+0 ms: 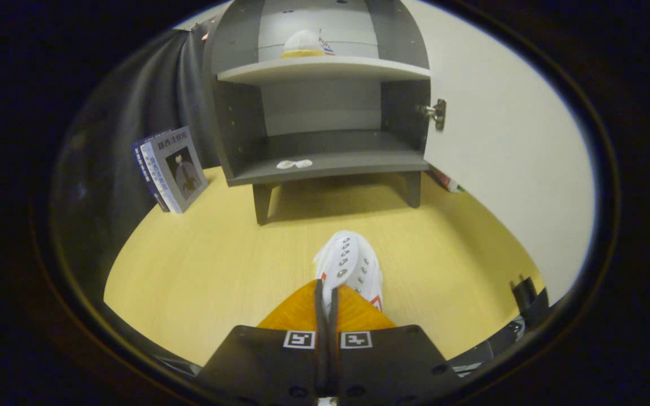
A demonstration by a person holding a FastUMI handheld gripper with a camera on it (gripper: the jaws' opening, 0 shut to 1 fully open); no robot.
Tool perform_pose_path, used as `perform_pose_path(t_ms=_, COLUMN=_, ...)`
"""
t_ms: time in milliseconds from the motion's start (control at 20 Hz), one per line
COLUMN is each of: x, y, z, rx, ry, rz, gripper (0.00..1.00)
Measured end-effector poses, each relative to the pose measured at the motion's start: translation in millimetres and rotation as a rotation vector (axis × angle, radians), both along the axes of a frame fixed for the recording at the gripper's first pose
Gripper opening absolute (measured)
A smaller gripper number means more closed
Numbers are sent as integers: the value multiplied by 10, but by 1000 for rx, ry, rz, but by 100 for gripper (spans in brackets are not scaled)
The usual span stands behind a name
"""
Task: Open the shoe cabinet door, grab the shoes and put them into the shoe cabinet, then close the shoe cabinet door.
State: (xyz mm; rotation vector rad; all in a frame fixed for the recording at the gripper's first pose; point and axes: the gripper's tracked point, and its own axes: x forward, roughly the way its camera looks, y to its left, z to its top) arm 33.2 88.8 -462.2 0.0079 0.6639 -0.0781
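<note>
We hold our gripper [326,293] low over the yellow wooden floor [201,265]. Its two fingers are pressed very close together, with only a thin gap between them. They pinch the back edge of a white sneaker [350,265], so the shoe is held between them. The sneaker points away from us, toward the cabinet. We can see its round metal lace holes and a bit of red trim on the side.

Beyond the shoe stands the grey shoe cabinet [325,118] on short legs. Its white door [505,146] is swung open on the right side, and a metal hinge [437,113] joins the door to the cabinet wall. The upper shelf [325,69] has another white shoe [304,44] with a yellow sole on it. The lower shelf [330,160] has a small white scrap [294,164] lying near its front edge.

To the left of the cabinet, a book [170,169] leans against the dark cloth wall [133,113]. Something small with red on it [448,181] lies on the floor under the open door; we cannot tell what it is.
</note>
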Motion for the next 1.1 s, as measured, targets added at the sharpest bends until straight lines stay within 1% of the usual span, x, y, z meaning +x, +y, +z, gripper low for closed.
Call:
perform_pose_path(t_ms=150, x=76, y=-42, z=563, rx=-16, ry=-72, rz=-21, gripper=2)
perform_pose_path(t_ms=350, x=284, y=-94, z=1387, rx=-54, ry=-188, rz=-50, gripper=2)
perform_pose_path(t_ms=450, x=426, y=-113, z=1767, rx=-64, ry=-241, rz=-56, gripper=2)
perform_pose_path(t_ms=650, x=846, y=-163, z=2472, rx=-105, ry=-348, rz=-39, gripper=2)
perform_pose_path(t_ms=850, x=1435, y=-296, z=2872, rx=-126, ry=-399, rz=-27, gripper=2)
perform_pose_path(t_ms=1100, x=2301, y=-502, z=3025, rx=-151, ry=-401, rz=10, gripper=2)
